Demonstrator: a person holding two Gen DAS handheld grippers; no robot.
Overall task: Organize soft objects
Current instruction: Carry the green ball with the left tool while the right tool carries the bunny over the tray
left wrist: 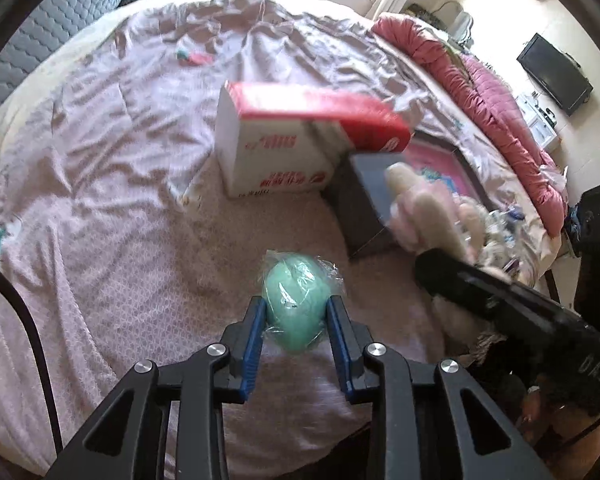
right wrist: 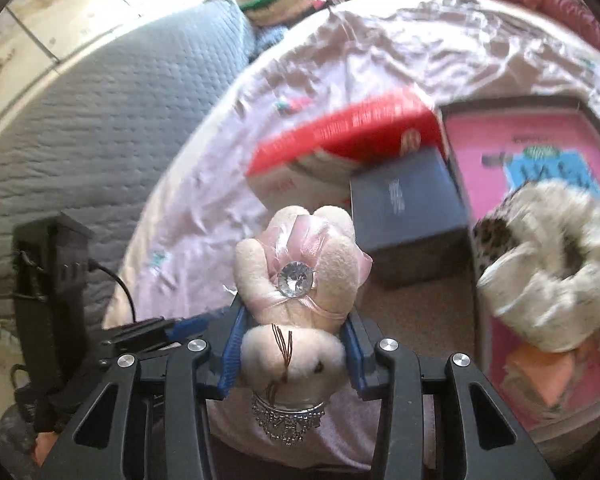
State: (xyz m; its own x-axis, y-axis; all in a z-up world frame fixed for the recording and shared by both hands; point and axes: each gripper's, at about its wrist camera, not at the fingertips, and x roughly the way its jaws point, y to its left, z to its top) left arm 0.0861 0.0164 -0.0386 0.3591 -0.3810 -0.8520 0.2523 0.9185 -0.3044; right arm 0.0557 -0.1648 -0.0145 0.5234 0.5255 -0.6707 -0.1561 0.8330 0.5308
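In the left wrist view my left gripper is shut on a mint-green soft ball wrapped in clear plastic, held a little above the pale pink bedsheet. The right wrist view shows my right gripper shut on a cream plush bear with a pink ribbon, a clear gem and a silver crown. Its blue pads press the bear's sides. The bear also shows at the right of the left wrist view, blurred, above the bed.
A red-and-white carton and a dark grey box stand mid-bed. Beside them lies a pink tray holding a furry leopard-print item. A small toy lies far back. A rolled pink quilt lines the right edge, grey padding the left.
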